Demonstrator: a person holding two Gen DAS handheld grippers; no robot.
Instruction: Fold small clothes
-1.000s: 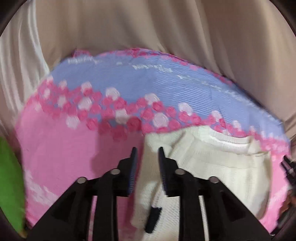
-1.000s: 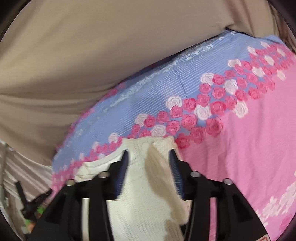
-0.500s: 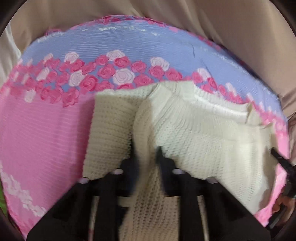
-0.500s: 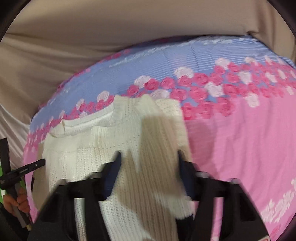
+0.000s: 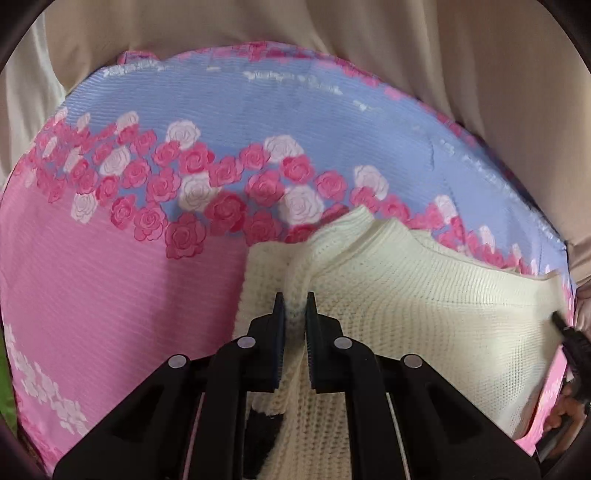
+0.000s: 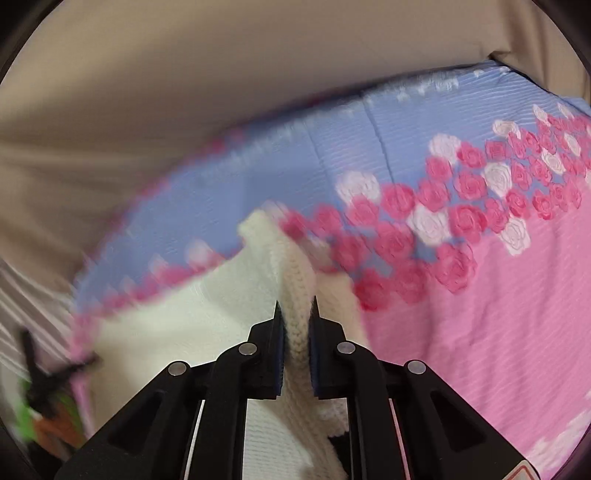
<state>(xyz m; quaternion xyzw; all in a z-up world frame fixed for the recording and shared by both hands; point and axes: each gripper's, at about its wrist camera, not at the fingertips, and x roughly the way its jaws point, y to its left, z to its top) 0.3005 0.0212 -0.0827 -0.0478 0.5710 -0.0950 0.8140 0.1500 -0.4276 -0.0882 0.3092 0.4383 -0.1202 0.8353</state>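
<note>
A cream knitted sweater [image 5: 406,295] lies on a pink and blue rose-printed bedspread [image 5: 110,295]. In the left wrist view my left gripper [image 5: 294,300] is shut on a raised ridge of the knit near the sweater's left edge. A black patch of the sweater shows beneath the fingers. In the right wrist view, which is blurred, my right gripper [image 6: 295,307] is shut on a pinched fold of the same sweater [image 6: 184,325] at its right side, and the knit fills the gap between the pads. The other gripper shows as a black shape [image 5: 570,339] at the right rim.
Beige fabric [image 5: 295,22] hangs behind the bedspread's far edge [image 6: 424,85]. A person's hand [image 5: 563,410] sits at the right rim of the left view. Something green [image 6: 26,417] lies at the lower left beyond the bed. Pink cover [image 6: 480,332] spreads to the right.
Both grippers have closed from open onto folds of the sweater. Both have dropped nearer the bed, and the knit now stands pinched up between each pair of pads.
</note>
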